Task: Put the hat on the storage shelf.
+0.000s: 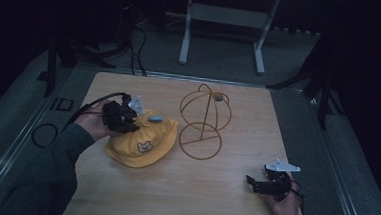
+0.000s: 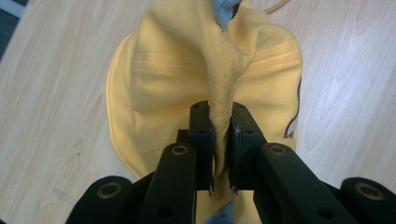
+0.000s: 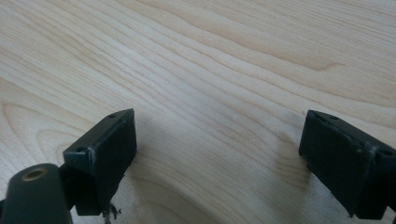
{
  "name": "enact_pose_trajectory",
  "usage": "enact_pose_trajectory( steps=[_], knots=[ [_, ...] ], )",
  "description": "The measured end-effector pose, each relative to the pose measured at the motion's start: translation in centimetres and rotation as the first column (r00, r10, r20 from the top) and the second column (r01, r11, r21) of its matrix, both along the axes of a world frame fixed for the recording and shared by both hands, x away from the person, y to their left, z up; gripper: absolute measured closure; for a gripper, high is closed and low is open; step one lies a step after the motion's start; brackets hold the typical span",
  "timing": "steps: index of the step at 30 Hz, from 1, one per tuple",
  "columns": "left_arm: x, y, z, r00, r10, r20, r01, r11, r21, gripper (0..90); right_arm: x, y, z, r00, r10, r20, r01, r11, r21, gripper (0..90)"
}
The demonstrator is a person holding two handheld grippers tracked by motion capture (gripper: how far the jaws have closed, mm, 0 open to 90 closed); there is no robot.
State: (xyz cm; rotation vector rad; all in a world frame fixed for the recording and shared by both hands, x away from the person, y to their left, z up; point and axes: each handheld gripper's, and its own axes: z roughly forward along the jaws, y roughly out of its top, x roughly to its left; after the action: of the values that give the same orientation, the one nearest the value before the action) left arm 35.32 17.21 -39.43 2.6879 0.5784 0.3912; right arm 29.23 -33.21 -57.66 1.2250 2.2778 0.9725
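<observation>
A yellow child's hat [image 1: 144,142] with a small bear patch lies on the wooden table [image 1: 173,196], left of centre. My left gripper [image 1: 127,119] sits at the hat's left rim and is shut on a pinched fold of the yellow hat [image 2: 219,107]. The fabric rises between the two black pads [image 2: 201,135]. A blue tab [image 1: 155,119] sticks out on the hat's top. A gold wire hat stand [image 1: 203,121] stands right beside the hat. My right gripper [image 1: 255,184] rests near the table's front right corner, open, with bare wood [image 3: 215,130] between its jaws.
A metal table frame [image 1: 223,24] stands on the dark floor beyond the far edge. Black cables [image 1: 137,49] run along the floor at the back left. Bare wood stretches across the front of the table between both hands.
</observation>
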Motion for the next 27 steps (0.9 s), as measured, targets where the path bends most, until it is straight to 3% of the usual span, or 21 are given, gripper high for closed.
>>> enact_pose_trajectory(
  steps=[8,27],
  knots=[
    [0.1,0.8,0.7,0.9982,0.054,0.024,-0.053,0.9978,-0.04,81.2,0.0,0.0,0.0,1.0,0.0,0.0,0.0,1.0,0.0,11.1],
    [0.0,2.3,2.3,0.9937,0.101,0.05,-0.095,0.99,-0.105,81.8,0.0,0.0,0.0,1.0,0.0,0.0,0.0,1.0,0.0,11.1]
  ],
)
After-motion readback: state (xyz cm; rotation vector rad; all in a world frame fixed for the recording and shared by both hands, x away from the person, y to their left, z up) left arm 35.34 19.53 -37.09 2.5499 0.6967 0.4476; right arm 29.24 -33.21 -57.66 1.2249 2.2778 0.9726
